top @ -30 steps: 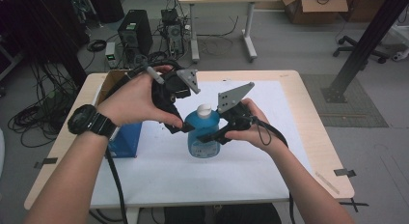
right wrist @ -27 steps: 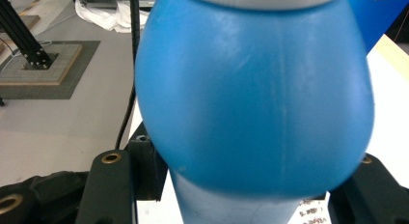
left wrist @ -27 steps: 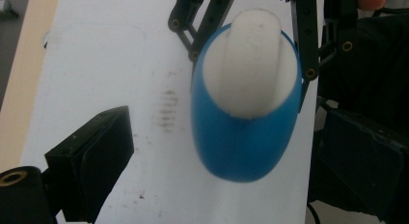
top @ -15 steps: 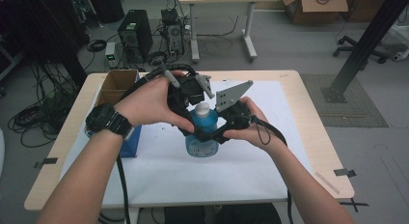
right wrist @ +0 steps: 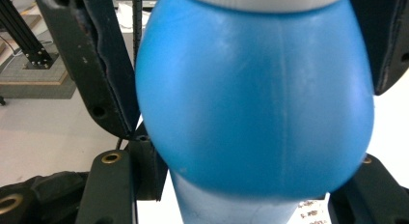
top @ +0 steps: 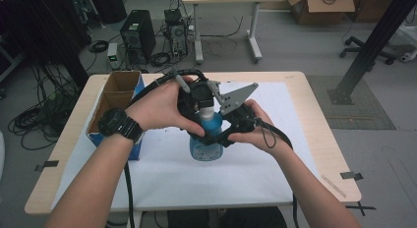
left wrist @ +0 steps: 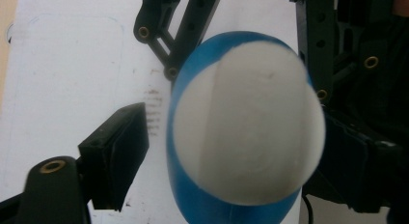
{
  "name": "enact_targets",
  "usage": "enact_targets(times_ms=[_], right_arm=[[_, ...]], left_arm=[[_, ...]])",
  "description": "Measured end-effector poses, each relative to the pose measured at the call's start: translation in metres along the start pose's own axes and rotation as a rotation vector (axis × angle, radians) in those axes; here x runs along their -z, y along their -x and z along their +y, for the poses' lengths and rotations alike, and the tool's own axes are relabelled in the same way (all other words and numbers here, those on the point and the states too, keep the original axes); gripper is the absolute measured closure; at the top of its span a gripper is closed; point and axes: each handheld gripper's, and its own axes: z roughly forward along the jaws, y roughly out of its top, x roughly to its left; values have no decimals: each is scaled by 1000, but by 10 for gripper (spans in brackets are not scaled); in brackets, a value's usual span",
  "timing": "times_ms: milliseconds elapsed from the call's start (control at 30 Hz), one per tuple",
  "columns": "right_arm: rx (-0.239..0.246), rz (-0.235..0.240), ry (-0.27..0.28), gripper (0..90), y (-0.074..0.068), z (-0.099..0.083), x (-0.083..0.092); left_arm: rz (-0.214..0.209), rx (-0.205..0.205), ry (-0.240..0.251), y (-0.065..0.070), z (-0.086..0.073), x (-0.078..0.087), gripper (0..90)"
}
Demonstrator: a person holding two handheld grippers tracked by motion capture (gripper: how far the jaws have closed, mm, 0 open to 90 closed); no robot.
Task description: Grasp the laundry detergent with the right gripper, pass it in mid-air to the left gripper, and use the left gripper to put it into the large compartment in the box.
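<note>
Both tongs meet at your blue bottle (top: pixel 206 139) on the worktop (top: pixel 305 120). Right tongs (top: pixel 223 132) grip its body. Left tongs (left wrist: pixel 217 151) straddle its white cap (left wrist: pixel 248 122), gaping on one side.

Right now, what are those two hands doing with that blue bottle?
A person is working on a blue bottle that stands on the white sheet on the table. The right tongs sit around the bottle's body, seemingly holding it steady. The left tongs are over the white cap, with one jaw still apart from it, so the cap isn't gripped yet. An open cardboard box stands off to the left.
</note>
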Motion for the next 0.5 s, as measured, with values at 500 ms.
enact_targets(times_ms=[500], right_arm=[[1,-2,-6,423,0,-1,-1]], left_arm=[[-1,-2,5,0,0,-1,251]])
